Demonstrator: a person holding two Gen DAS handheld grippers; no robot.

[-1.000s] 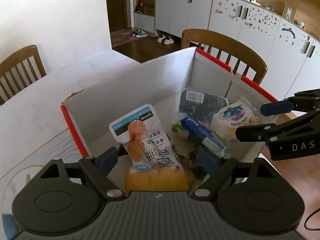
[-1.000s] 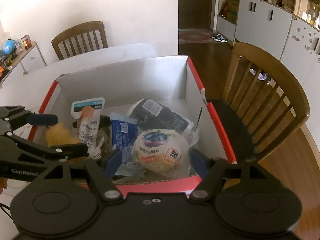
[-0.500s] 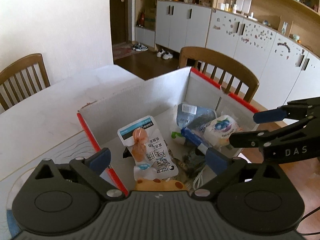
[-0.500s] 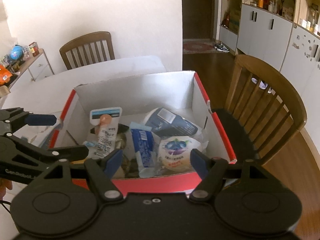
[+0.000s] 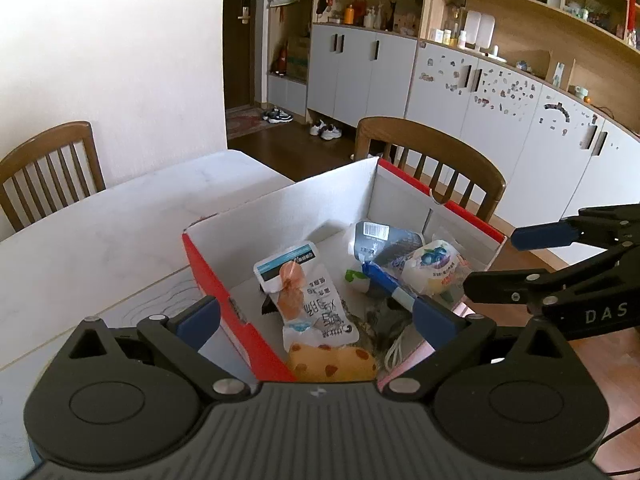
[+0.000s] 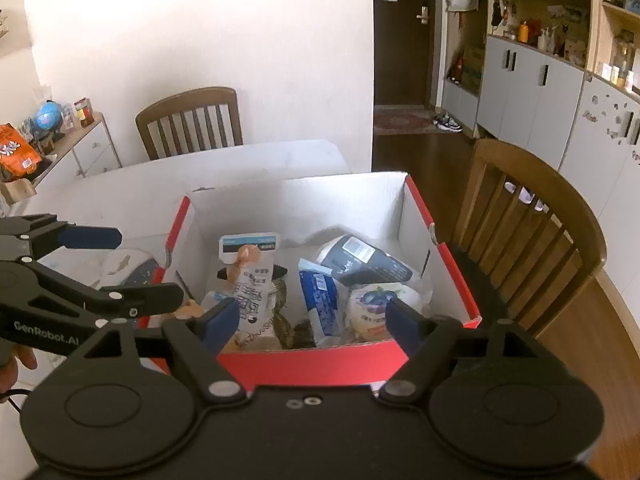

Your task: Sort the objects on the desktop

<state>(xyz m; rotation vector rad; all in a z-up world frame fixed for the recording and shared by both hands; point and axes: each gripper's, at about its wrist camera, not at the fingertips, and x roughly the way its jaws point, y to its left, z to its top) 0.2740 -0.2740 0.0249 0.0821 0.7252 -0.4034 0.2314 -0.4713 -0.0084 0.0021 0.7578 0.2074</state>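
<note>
Left wrist view first: my left hand-held gripper point(image 5: 316, 314) is spread wide with nothing between the pads. Its jaws have just been opening, and I'd say that's because it's done dropping stuff in. It hovers over the near left corner of the red-and-white cardboard box point(image 5: 280, 204), which sits at the right edge of the tabletop point(image 5: 120, 232), beside a wooden chair point(image 5: 432, 148). Everything I'm sorting lies loose in that box, piled toward the near wall. I count one white snack pouch with a sausage picture point(image 5: 306, 294), one yellow spotted thing point(image 5: 332, 362) right under my camera, one dark packet with a barcode point(image 5: 384, 240), one blue wrapper point(image 5: 390, 284) and one round blueberry bun pack point(image 5: 434, 266). There's a white cord and some crumpled dark stuff I can't identify. The right hand-held gripper point(image 5: 492, 264) pokes in from the side, above the box's right wall.

Right wrist view: that right one point(image 6: 312, 320) is open too, jaws just been widening, nothing pinched. It hangs over the near wall, roughly above the bun pack. Same five packs visible here. Two wooden chairs overall, one at the far tabletop edge point(image 6: 188, 120). The bit of tabletop left of the box is mostly hidden by the other gripper, so I can't tell if there's more to collect.
</note>
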